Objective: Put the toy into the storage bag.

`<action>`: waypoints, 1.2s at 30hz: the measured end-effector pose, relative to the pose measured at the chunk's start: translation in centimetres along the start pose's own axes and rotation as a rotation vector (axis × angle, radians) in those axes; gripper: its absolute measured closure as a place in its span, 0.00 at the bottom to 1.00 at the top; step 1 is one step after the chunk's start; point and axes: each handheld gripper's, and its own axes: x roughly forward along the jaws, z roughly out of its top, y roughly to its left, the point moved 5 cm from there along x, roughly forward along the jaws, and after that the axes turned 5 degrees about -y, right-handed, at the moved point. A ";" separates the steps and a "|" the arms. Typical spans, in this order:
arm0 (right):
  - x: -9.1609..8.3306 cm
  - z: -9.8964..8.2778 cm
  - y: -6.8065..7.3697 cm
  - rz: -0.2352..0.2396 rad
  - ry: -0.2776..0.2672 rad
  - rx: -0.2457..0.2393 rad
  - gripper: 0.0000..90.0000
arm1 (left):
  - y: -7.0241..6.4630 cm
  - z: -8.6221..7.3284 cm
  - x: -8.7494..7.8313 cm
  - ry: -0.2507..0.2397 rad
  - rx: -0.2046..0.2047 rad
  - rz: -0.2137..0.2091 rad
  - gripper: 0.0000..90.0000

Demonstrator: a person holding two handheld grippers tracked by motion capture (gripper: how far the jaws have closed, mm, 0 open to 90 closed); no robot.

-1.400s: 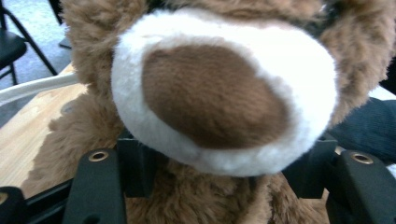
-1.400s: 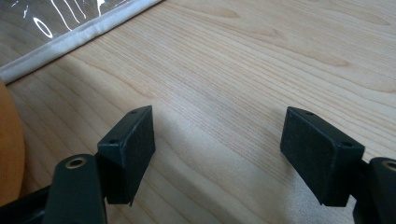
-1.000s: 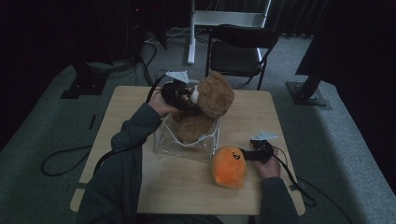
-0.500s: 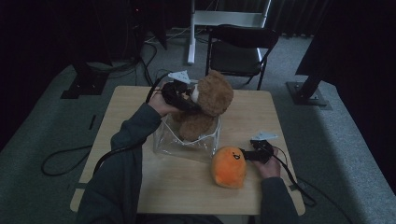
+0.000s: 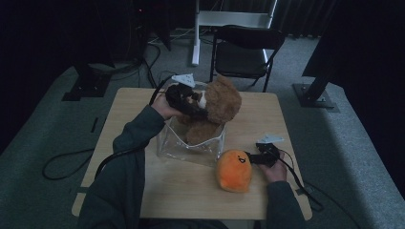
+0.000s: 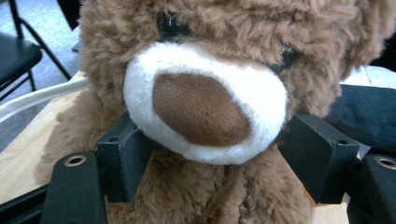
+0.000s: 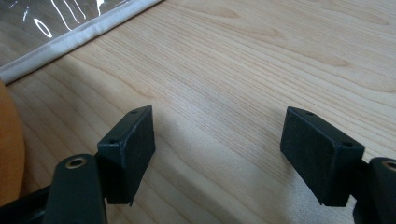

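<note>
left tool (image 5: 193,102): jaws wide around the teddy bear (image 5: 217,107) at neck level, seating it in the clear bin (image 5: 191,149)
right tool (image 7: 217,154): open, empty, parked beside bin near orange plush (image 5: 233,170), likely next

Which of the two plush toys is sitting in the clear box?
The brown teddy bear: it sits upright in the clear box, between the left gripper's jaws. The orange plush lies on the table beside the box.
</note>
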 end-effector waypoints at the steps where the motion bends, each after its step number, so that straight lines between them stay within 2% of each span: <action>1: 0.0 0.0 0.0 0.000 0.000 0.000 0.28 | -0.1 0.0 0.0 0.001 0.005 -0.008 0.34; 4: 0.0 0.0 0.0 0.000 -0.001 0.000 0.28 | -0.5 -0.1 -0.1 0.013 0.025 -0.033 0.40; 13: 0.0 0.0 0.0 0.000 0.000 0.000 0.28 | -0.6 -0.2 -0.3 0.017 0.048 -0.034 0.45; 17: 0.0 0.0 0.0 0.000 0.000 0.000 0.28 | -1.0 -0.5 -0.4 0.032 0.063 -0.074 0.48; 20: 0.0 0.0 0.0 0.000 0.000 0.000 0.28 | -1.2 -0.6 -0.5 0.039 0.067 -0.088 0.50; 23: 0.0 0.0 0.0 0.001 0.000 0.000 0.28 | -1.7 -0.6 -0.6 0.050 0.078 -0.131 0.53; 26: 0.0 0.0 0.0 0.000 0.000 0.000 0.28 | -2.0 -0.7 -0.8 0.064 0.094 -0.150 0.54; 31: 0.0 0.0 0.0 0.000 0.000 0.001 0.28 | -2.2 -0.7 -1.2 0.059 0.085 -0.183 0.54; 33: 0.0 0.0 0.0 0.001 0.000 0.001 0.28 | -2.1 -0.7 -1.6 0.027 0.068 -0.209 0.55; 36: 0.0 0.0 0.0 0.000 0.001 0.002 0.28 | -2.1 -0.8 -1.9 0.021 0.063 -0.206 0.55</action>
